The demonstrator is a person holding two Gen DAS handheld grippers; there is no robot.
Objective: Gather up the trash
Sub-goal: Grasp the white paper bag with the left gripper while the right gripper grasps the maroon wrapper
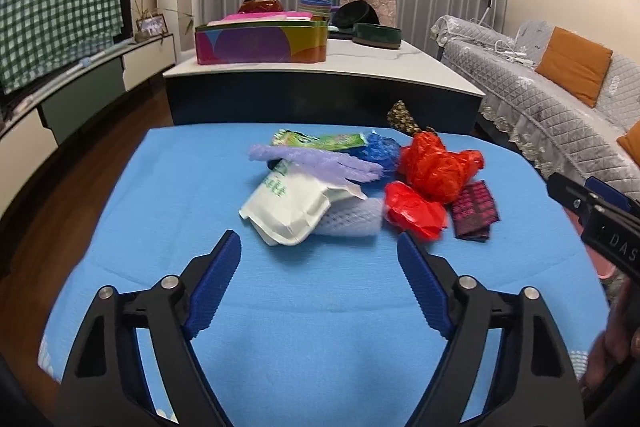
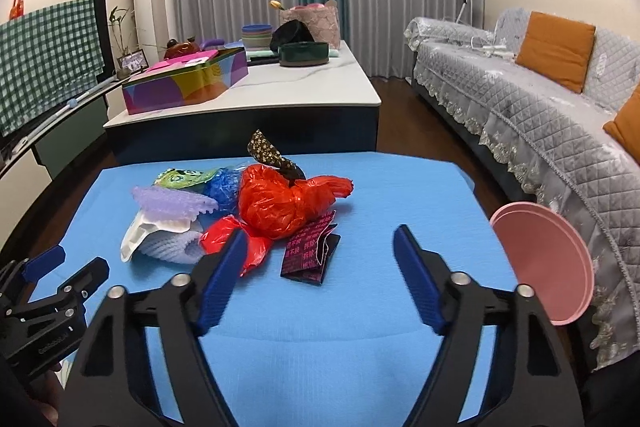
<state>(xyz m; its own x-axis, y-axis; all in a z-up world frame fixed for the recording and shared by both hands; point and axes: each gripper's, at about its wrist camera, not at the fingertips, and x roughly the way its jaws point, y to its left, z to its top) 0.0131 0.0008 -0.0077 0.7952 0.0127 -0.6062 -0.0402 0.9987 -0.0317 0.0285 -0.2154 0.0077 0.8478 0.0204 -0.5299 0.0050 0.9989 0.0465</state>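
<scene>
Both grippers, left gripper (image 1: 320, 255) and right gripper (image 2: 318, 251), jaws open, empty. Trash pile (image 1: 352, 183) ahead of jaws; advance, close on one piece only.

On blue table cover (image 1: 160, 227): two crumpled red plastic bags (image 1: 436, 167), one white paper pouch (image 1: 286, 209), one dark maroon printed sachet (image 1: 474, 211), two lilac foam nets (image 1: 316, 163).

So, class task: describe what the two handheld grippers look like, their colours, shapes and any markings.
Both match. The left gripper and right gripper each have two black angular arms with triangular cut-outs and silver round pivot bolts. The fingers carry blue pads with ribbed faces and toothed inner edges. The right gripper's body, seen from the left camera, bears pale letters, "DAS" readable. No cables or sleeves show.
</scene>
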